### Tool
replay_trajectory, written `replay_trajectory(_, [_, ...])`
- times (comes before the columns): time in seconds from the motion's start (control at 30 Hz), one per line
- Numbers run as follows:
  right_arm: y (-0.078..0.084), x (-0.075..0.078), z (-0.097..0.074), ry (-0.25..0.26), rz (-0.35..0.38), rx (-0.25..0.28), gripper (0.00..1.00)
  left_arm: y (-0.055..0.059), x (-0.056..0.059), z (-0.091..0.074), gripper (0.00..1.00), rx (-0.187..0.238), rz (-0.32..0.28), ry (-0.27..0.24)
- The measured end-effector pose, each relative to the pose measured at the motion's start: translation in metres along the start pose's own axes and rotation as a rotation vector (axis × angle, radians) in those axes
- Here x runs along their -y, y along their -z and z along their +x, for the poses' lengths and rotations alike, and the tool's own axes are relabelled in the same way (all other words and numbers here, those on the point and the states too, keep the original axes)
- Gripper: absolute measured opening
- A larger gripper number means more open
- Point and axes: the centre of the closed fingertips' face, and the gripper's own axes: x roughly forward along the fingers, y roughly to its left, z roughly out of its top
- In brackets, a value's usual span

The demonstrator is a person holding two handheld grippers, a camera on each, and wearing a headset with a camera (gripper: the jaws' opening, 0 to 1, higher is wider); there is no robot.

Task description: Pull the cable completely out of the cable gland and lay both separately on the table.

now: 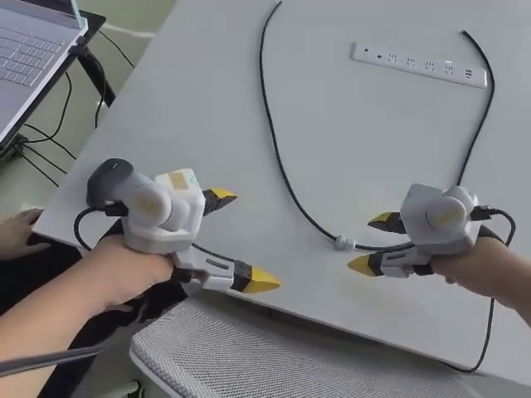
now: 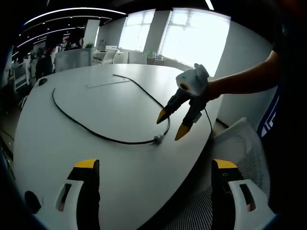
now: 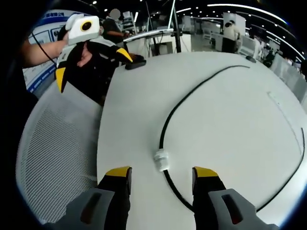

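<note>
Both spread: left gripper, right gripper; cable seemingly threads gland.

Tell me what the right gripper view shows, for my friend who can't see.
A black cable curves across a pale table, threaded through a small white cable gland lying just ahead of the right gripper, jaws open. The left gripper, also open, hangs at upper left near a mesh chair.

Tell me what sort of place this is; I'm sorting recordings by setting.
Likely an open-plan office: a big pale table with a power strip, a laptop beside it, a mesh chair at its edge, and large windows beyond.
</note>
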Motion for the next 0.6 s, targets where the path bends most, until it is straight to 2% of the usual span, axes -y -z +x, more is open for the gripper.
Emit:
replay_trajectory(0.13, [0.004,0.001,0.007,0.002,-0.045,-0.037,0.41,-0.001,-0.001,0.0,0.97,0.006,-0.005,-0.001])
replay_trajectory(0.43, [0.008,0.001,0.017,-0.014,-0.095,-0.072,0.3,0.007,-0.006,0.001,0.96,-0.002,-0.013,-0.005])
replay_trajectory(0.6, [0.005,-0.001,0.019,-0.022,-0.115,-0.073,0.26,0.011,-0.008,0.001,0.96,-0.006,-0.011,-0.004])
